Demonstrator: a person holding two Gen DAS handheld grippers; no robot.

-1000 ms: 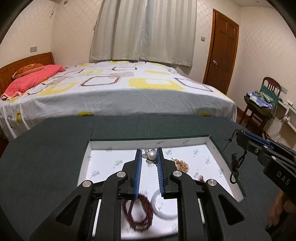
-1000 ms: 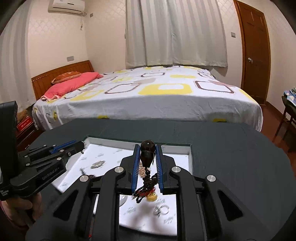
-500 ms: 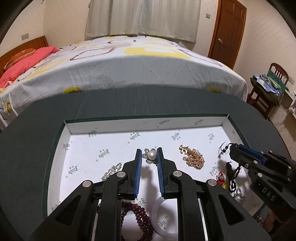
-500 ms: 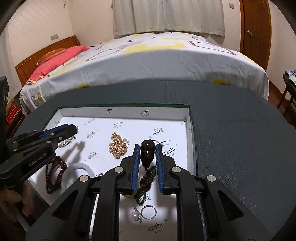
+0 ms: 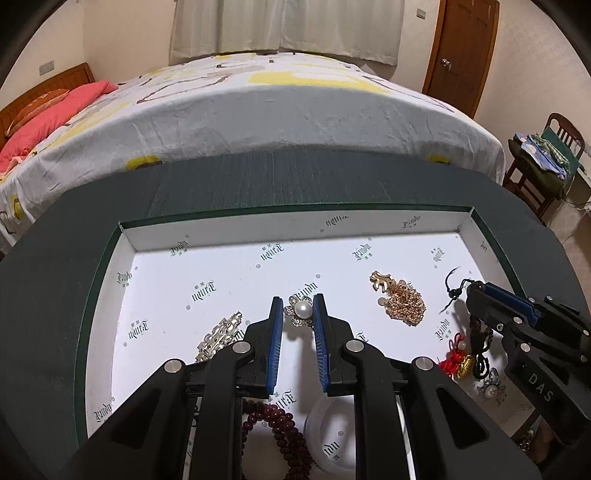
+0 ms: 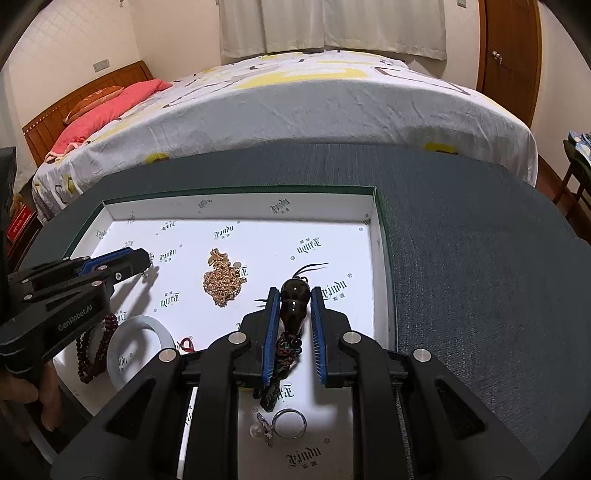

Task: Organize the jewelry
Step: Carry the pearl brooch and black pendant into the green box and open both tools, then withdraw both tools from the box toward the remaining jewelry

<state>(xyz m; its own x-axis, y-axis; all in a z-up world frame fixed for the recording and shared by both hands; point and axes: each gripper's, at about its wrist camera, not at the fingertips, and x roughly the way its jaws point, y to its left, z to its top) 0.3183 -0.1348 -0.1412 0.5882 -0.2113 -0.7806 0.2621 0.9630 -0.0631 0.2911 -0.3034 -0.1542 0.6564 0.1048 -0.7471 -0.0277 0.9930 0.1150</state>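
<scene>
Both grippers lowered; glossy gourd-shaped pendant (image 6: 294,295) seemingly clamped

Dark red bead strand (image 5: 284,424) partly hidden behind left gripper (image 5: 297,314) body; white bangle (image 5: 328,435) cut off by bottom edge. Print on box liner (image 5: 229,273) too small to read.

I'm looking into a home bedroom: a made bed (image 5: 295,110) is filling the view, curtains (image 5: 288,26) hanging behind, wooden door (image 5: 461,48) standing shut.
</scene>
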